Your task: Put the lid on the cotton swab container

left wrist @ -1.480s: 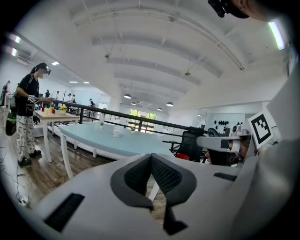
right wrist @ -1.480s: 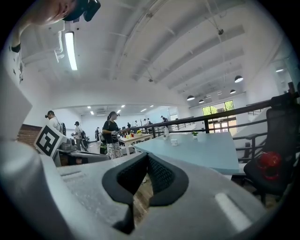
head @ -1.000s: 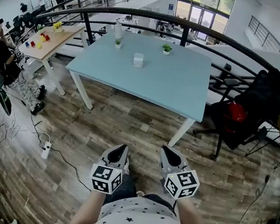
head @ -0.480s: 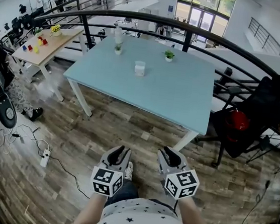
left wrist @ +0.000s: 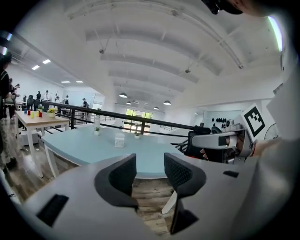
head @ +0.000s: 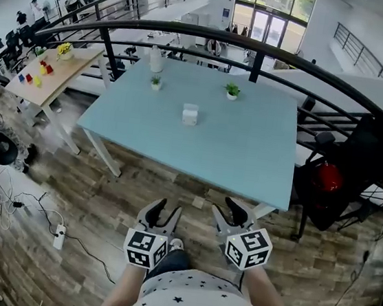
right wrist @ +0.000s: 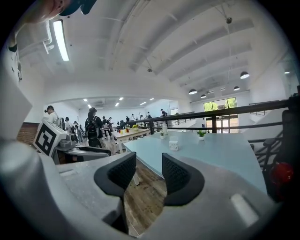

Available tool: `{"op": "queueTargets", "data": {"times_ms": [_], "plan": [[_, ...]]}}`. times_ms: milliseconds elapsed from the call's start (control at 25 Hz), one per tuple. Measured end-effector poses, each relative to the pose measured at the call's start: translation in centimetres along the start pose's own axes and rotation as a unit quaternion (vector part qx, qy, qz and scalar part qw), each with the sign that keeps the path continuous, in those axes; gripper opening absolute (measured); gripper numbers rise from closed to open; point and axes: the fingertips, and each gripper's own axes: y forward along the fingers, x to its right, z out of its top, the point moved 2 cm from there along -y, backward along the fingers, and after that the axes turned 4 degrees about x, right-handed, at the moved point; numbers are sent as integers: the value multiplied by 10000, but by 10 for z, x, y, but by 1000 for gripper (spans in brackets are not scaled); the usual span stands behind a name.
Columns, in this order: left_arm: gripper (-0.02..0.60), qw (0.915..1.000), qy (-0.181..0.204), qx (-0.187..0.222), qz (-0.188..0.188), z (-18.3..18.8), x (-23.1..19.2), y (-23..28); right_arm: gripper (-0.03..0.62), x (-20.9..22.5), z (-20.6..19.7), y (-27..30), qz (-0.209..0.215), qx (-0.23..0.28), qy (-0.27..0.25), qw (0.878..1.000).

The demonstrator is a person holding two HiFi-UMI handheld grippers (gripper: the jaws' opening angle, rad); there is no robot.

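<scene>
Cotton swab container, a small whitish box, stands near the middle of the pale blue rectangular bench, well apart from both grippers (at this range its lid cannot be told from its body). Toward the bench's far edge stand a small green potted plant on the left, a second potted plant on the right, and a clear plastic bottle near the far left corner. A curved black metal railing runs beyond the bench.

The left gripper and the right gripper are held side by side over the brown wood-plank floor, short of the bench's near edge, and both point toward it. Each gripper's jaws have just been opening and stand apart. Only floor and bench show through the gap, and nothing is gripped.
</scene>
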Motion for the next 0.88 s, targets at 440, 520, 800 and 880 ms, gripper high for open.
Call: {"op": "queueTargets", "data": {"times_ms": [440, 520, 800, 880], "plan": [[184, 9997, -11, -73, -233, 47, -88, 89, 186, 32, 40, 114, -154, 82, 30, 9998], [184, 9996, -36, -93, -273, 52, -102, 102, 187, 37, 45, 131, -186, 80, 41, 9998], [184, 9987, -34, -175, -482, 61, -133, 138, 187, 51, 54, 182, -235, 42, 78, 9997], [184, 9984, -31, -209, -526, 61, -142, 147, 187, 54, 57, 195, -250, 64, 67, 9996]]}}
